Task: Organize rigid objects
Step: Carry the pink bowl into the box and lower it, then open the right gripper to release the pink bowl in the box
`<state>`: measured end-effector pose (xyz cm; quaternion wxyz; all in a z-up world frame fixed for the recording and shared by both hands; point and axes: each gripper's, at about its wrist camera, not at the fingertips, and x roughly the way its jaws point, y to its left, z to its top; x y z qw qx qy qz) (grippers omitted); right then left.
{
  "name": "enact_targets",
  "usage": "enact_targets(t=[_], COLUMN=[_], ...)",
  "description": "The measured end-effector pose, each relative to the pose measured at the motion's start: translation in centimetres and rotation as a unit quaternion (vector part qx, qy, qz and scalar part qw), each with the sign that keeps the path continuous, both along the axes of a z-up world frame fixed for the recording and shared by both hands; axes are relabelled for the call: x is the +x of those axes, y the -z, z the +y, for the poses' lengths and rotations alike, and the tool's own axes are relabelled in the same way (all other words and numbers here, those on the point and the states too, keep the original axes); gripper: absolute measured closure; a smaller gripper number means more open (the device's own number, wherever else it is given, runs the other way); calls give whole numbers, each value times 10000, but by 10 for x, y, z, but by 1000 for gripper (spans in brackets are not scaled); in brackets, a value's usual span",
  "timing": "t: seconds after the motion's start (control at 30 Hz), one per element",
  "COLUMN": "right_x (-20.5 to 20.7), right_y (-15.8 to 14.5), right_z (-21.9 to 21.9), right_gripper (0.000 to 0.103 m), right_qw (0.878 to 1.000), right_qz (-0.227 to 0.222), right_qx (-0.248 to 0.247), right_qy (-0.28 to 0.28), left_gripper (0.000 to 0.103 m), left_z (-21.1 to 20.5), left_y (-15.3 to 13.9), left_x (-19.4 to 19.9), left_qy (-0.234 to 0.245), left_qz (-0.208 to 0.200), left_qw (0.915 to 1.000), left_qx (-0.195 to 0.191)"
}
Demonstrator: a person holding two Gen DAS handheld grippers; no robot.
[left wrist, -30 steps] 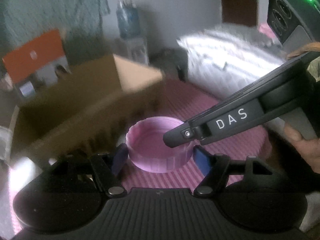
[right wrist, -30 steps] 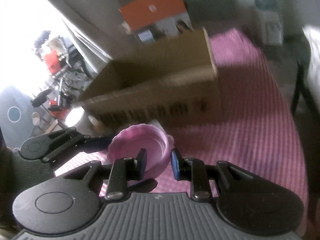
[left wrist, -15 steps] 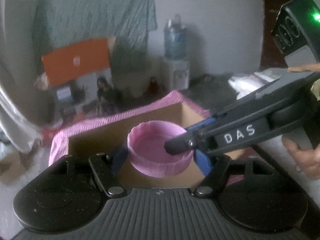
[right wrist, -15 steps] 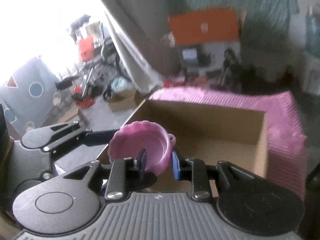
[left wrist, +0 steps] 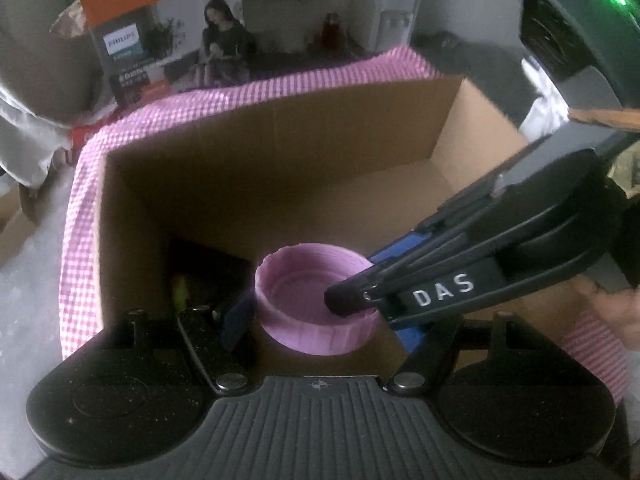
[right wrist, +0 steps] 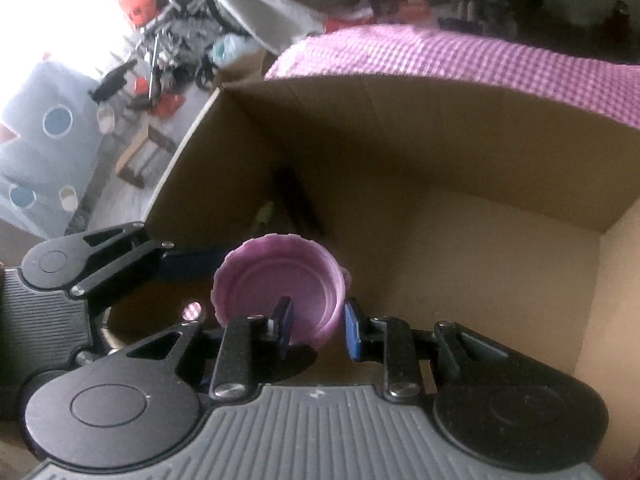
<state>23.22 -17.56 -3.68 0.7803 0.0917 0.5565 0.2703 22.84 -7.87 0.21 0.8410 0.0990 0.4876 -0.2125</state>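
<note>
A pink ribbed lid (left wrist: 304, 292) hangs open side up over the inside of an open cardboard box (left wrist: 280, 160). My left gripper (left wrist: 322, 328) spans the lid's full width, a blue pad against each side, shut on it. My right gripper (left wrist: 368, 276) comes in from the right and pinches the lid's wall. In the right wrist view the lid (right wrist: 276, 280) has one pad inside its rim and one outside, with my right gripper (right wrist: 316, 328) shut on that wall. A blue pad (right wrist: 192, 266) of the left gripper touches the lid's left side there.
The box (right wrist: 440, 140) stands on a pink checked cloth (left wrist: 280, 84). A dark flat thing (left wrist: 208, 264) and something green (left wrist: 180, 292) lie in its left corner; the other part of its floor (right wrist: 460, 260) is bare. An orange-and-white carton (left wrist: 160, 20) stands behind. A hand (left wrist: 616, 312) holds the right gripper.
Both grippers have carried the lid together from above the pink cloth beside the box to over the box's open inside. Both views have tipped down into the box.
</note>
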Motion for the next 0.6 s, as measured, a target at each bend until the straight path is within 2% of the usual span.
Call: enact_targets(t=[0.2, 0.33, 0.37, 0.43, 0.6], right_x=[6, 6, 5, 5, -6], right_y=[17, 22, 22, 20, -6], right_z=[2, 5, 5, 4, -14], right_gripper=[74, 71, 70, 60, 59], right_qw=[9987, 9971, 9971, 9976, 9997], right_qz=[401, 614, 612, 568, 40], right_qx=[-154, -70, -97, -77, 193], right_qy=[-273, -447, -441, -397, -115], left_gripper=[29, 25, 25, 25, 20], left_z=[5, 9, 9, 8, 10], left_y=[11, 10, 10, 5, -17], left_x=[6, 4, 3, 0, -16], left_qy=[74, 85, 73, 45, -59], left_qz=[415, 463, 435, 379, 4], left_qw=[9991, 9988, 9990, 9992, 9995], left_qx=[-43, -131, -120, -118, -302])
